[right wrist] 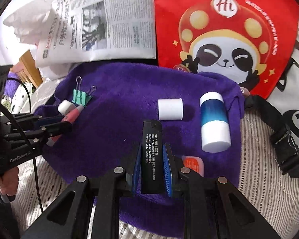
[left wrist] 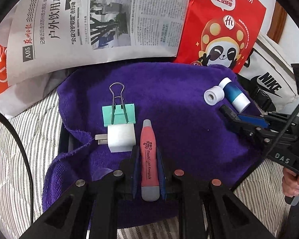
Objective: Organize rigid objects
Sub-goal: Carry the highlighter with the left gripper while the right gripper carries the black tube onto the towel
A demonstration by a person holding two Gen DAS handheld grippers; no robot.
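My left gripper (left wrist: 148,155) is shut on a pink flashlight earpick (left wrist: 148,159) with grey ends, held over a purple towel (left wrist: 179,103). Just left of it lie a white plug adapter (left wrist: 120,138) and a green binder clip (left wrist: 119,114). My right gripper (right wrist: 151,153) is shut on a black lighter (right wrist: 151,155) with white print. Ahead of it on the towel (right wrist: 129,91) lie a white roll (right wrist: 170,109) and a blue-and-white bottle (right wrist: 214,121). The right gripper (left wrist: 229,117) shows at the right edge of the left wrist view, the left gripper (right wrist: 65,122) at the left of the right wrist view.
A newspaper (left wrist: 101,20) and a red panda-print bag (left wrist: 223,27) stand behind the towel. A white Nike bag (left wrist: 269,83) with a black buckle strap (right wrist: 285,143) lies to the right. A small orange packet (right wrist: 192,164) sits by the right fingers. Striped bedding (left wrist: 20,149) surrounds the towel.
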